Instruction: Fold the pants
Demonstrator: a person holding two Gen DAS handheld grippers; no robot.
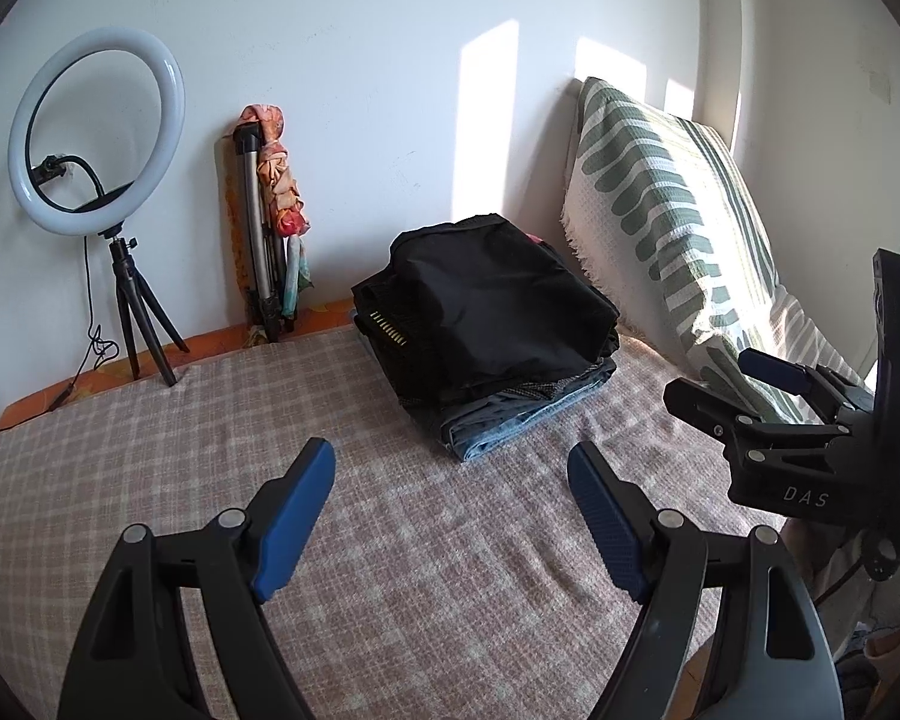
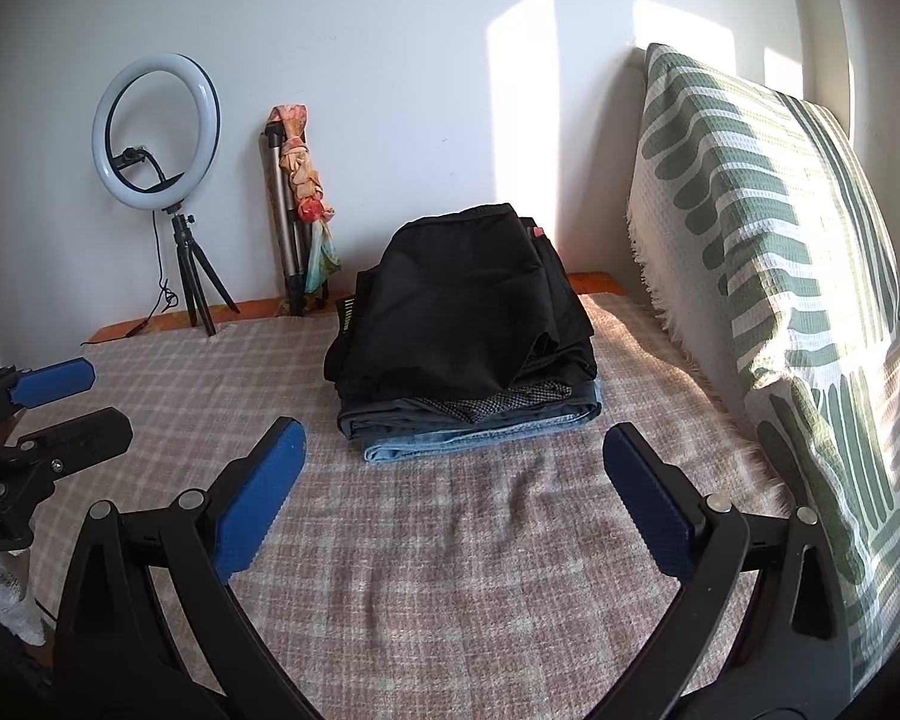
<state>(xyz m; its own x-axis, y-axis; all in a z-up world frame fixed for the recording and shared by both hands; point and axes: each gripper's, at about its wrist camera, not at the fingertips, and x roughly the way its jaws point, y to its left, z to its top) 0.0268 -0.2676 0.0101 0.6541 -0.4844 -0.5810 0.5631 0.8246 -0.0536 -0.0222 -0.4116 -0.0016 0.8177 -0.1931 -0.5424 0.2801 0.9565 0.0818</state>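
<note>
I read the fold as done: black pants [image 2: 462, 306] lie folded atop the clothes stack [image 2: 480, 420] on the bed [image 2: 450, 570], left claw [image 1: 450, 516] and right claw [image 2: 453, 498] wide, empty (nothing unfolded visible).

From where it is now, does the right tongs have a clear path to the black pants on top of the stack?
Probably yes. The right tongs stand open and empty, only bare checked blanket lies before the black pants, and the left tongs sit off to the side.

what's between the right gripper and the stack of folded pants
Only bare checked blanket between the right gripper and the stack of folded pants, in the right wrist view.
</note>
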